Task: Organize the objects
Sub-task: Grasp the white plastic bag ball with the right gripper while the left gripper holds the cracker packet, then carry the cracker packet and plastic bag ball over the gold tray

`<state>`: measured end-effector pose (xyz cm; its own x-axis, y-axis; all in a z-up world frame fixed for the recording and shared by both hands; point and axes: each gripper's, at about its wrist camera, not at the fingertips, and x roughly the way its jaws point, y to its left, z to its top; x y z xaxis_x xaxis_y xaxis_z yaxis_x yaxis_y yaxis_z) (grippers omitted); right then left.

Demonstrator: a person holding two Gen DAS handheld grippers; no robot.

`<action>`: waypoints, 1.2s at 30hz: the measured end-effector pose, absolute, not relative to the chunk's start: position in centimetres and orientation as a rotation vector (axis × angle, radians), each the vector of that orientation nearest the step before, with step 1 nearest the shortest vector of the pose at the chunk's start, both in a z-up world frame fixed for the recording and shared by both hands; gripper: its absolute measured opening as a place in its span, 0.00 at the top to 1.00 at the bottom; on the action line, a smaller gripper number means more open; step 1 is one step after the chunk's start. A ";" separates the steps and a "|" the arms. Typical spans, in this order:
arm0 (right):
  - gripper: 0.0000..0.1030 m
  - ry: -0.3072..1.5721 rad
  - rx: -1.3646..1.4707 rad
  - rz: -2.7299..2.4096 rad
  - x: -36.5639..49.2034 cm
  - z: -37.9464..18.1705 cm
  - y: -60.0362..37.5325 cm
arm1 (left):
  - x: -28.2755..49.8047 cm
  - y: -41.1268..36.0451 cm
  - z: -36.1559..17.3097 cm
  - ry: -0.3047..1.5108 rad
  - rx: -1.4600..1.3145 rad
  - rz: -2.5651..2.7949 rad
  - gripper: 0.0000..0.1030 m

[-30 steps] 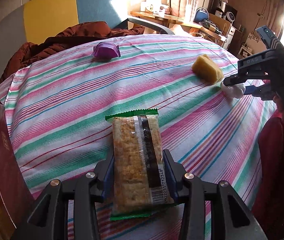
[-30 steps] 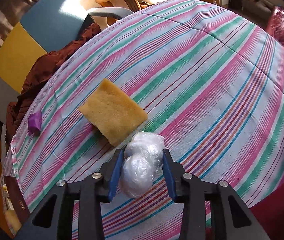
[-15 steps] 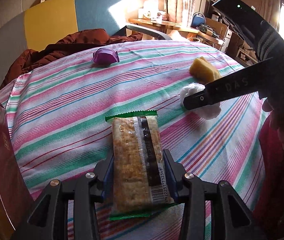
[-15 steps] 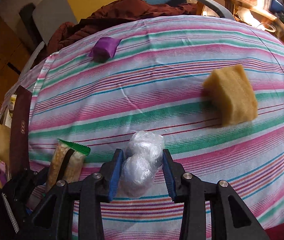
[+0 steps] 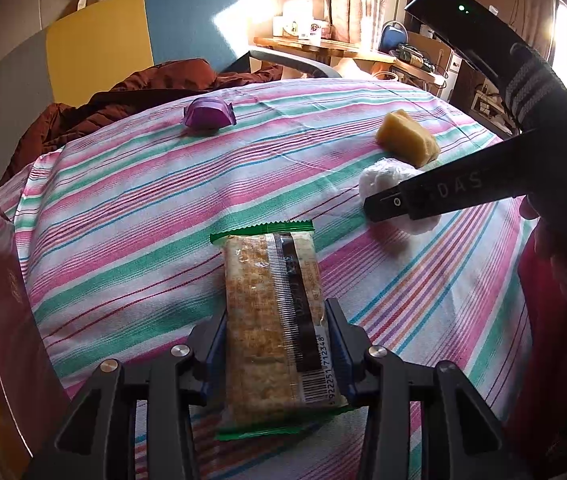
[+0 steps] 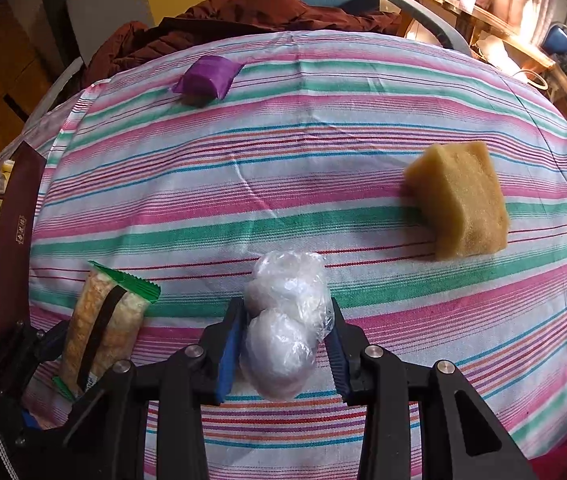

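Left gripper [image 5: 276,354] jaws clamp green-edged clear-wrapped cracker pack [image 5: 273,320]; right gripper [image 6: 283,350] jaws clamp plastic-wrapped white balls [image 6: 283,320]; yellow sponge block [image 6: 459,204] at 2 o'clock.

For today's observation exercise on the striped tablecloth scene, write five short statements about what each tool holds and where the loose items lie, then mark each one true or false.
1. The left tool grips a cracker packet. True.
2. The right tool is empty. False: it is shut on a plastic-wrapped bundle.
3. The yellow sponge lies loose on the tablecloth. True.
4. The purple packet sits inside a bowl. False: it lies on the cloth near the far edge.
5. The sponge touches the purple packet. False: they lie well apart.
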<state>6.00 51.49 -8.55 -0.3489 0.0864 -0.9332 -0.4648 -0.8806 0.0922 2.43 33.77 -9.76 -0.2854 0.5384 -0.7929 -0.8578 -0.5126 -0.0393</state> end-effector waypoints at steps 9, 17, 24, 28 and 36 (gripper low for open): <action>0.62 0.463 -1.526 2.279 5.1 -8.6 51.1 | 2.9 32.9 -9.3 0.514 -0.998 1.905 0.58; 0.62 0.440 -1.513 2.298 4.8 -8.2 50.7 | 4.8 29.7 -6.5 0.434 -0.999 1.864 0.59; 0.62 0.414 -1.510 2.299 4.6 -8.1 50.0 | 4.0 25.5 -1.3 0.302 -0.950 1.951 0.59; 0.62 0.367 -1.532 2.301 4.3 -8.3 49.2 | 2.6 22.8 0.8 0.272 -0.941 2.067 0.59; 0.62 0.331 -1.540 2.294 4.2 -8.5 48.7 | 0.4 17.8 2.0 0.209 -0.944 2.235 0.59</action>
